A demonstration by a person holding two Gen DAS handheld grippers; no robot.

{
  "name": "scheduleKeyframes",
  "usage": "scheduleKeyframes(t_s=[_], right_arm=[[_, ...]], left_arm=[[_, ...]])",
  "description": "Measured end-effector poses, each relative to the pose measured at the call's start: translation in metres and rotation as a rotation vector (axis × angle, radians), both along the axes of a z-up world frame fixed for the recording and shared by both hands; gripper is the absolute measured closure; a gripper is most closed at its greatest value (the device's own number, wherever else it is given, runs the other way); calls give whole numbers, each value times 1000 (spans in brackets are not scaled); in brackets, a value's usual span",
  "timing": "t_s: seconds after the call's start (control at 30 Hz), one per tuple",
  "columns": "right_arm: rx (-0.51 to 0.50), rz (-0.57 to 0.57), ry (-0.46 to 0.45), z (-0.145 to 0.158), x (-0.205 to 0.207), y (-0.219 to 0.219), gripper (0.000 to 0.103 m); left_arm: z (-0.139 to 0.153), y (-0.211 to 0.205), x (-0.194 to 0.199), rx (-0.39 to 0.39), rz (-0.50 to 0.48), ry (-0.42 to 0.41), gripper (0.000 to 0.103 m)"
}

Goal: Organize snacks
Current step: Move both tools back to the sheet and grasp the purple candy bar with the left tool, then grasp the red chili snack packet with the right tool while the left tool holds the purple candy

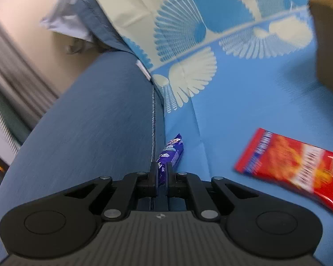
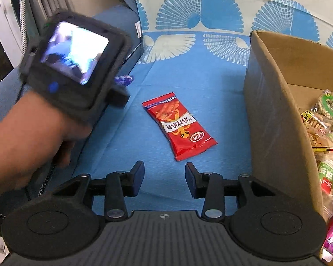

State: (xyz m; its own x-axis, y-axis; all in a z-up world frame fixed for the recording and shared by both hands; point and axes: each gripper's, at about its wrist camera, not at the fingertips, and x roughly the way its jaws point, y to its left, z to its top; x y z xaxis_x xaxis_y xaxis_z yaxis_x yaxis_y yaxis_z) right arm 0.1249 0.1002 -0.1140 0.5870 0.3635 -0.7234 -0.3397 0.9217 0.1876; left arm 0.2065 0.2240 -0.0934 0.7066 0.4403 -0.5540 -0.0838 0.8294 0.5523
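From the left wrist view, the left tool [image 1: 161, 173] is pinched narrow on a purple snack packet [image 1: 171, 153], which sticks out ahead between the pads, right along the seam where the blue patterned cloth [image 1: 244, 102] meets the plain blue cushion [image 1: 95, 115]. That grip is only seen here; the right wrist view catches just a purple tip [image 2: 124, 81] past the person's hand [image 2: 33, 133] and the camera body.

The right wrist view alone shows the right tool [image 2: 164, 177], jaws partly apart with nothing between them, hovering over the cloth just short of the red snack packet [image 2: 179, 126], which lies flat. To its right stands the cardboard box [image 2: 275, 110], wall upright, with bagged snacks [image 2: 326, 128] inside. Bare cloth lies all round the red packet, between the hand and the box wall.
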Motion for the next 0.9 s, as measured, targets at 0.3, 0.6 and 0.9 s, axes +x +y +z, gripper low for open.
scheduleKeyframes(t_s=[0.3, 0.6, 0.9], right_arm=[[-52, -29, -35, -3, -6, 1, 60], [-72, -20, -108, -1, -13, -1, 50], [-40, -7, -163, 7, -17, -3, 34]], left_arm=[[27, 8, -162, -525, 83, -96, 62], [18, 11, -139, -535, 146, -112, 60], [-8, 20, -130, -530, 233, -17, 72]])
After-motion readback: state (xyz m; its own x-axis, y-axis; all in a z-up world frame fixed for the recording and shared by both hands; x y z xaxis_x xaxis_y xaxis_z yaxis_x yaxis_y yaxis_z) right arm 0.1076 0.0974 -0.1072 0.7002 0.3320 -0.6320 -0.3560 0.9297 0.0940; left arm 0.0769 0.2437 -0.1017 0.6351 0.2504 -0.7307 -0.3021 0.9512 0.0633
